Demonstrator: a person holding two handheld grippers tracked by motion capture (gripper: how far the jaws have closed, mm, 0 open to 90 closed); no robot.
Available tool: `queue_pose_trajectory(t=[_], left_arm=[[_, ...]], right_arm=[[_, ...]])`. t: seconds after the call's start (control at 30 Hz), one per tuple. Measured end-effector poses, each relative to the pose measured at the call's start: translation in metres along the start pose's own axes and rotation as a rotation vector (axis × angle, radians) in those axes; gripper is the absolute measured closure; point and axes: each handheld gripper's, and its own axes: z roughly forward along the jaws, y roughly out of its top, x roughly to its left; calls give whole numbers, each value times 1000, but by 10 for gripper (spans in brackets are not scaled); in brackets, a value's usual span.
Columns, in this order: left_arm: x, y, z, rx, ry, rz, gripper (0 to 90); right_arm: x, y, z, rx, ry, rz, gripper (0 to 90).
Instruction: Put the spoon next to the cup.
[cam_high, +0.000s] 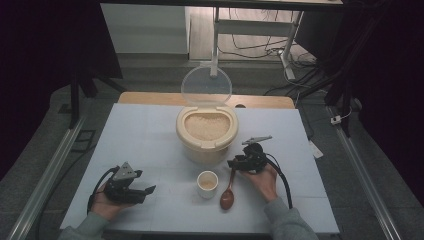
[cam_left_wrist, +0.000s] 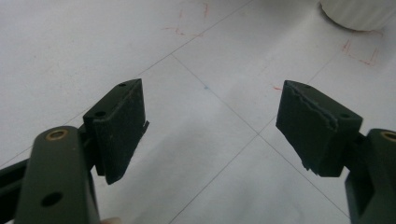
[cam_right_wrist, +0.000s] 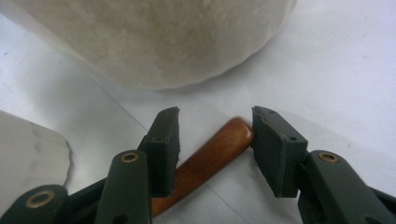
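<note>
Left tongs (cam_high: 145, 190): lying low over the near-left part of the bench (cam_high: 150, 130), held in the person's left hand (cam_high: 102, 202); in the left gripper view the two black jaws are standing wide apart with nothing between them, only bare white surface with thin lines and faint red marks.
Right tongs (cam_high: 234, 163): sitting over the handle end of the wooden spoon (cam_high: 227, 195), held in the person's right hand (cam_high: 264, 180); in the right gripper view the jaws are standing partly open on either side of the brown handle (cam_right_wrist: 210, 156), one pad just beside the handle tip; whether either pad is pressing on it I cannot tell.
Wooden spoon: lying flat on the bench, bowl toward the person, handle pointing away toward the rice container, just right of the small cup.
Small cup (cam_high: 207, 184): standing upright near the middle of the bench, pale contents showing inside, close beside the spoon.
Rice container (cam_high: 206, 131): sitting behind the cup, cream-coloured, filled with pale grains, its clear round lid (cam_high: 206, 86) standing raised at the back.
</note>
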Motion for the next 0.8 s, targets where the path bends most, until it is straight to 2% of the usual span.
queue_pose_trajectory(t=[0.17, 0.33, 0.7, 0.8], left_arm=[[0, 0, -1, -3, 0, -1, 233], [0, 0, -1, -6, 1, -4, 233], [0, 0, -2, -12, -1, -12, 230], [0, 0, -2, -15, 0, -16, 230]], right_arm=[[-3, 1, -13, -62, -32, 0, 477], [-3, -5, -30, -96, -27, -33, 477], [-4, -41, -76, -176, 10, -90, 466], [-5, -52, -87, -181, 17, -110, 467]])
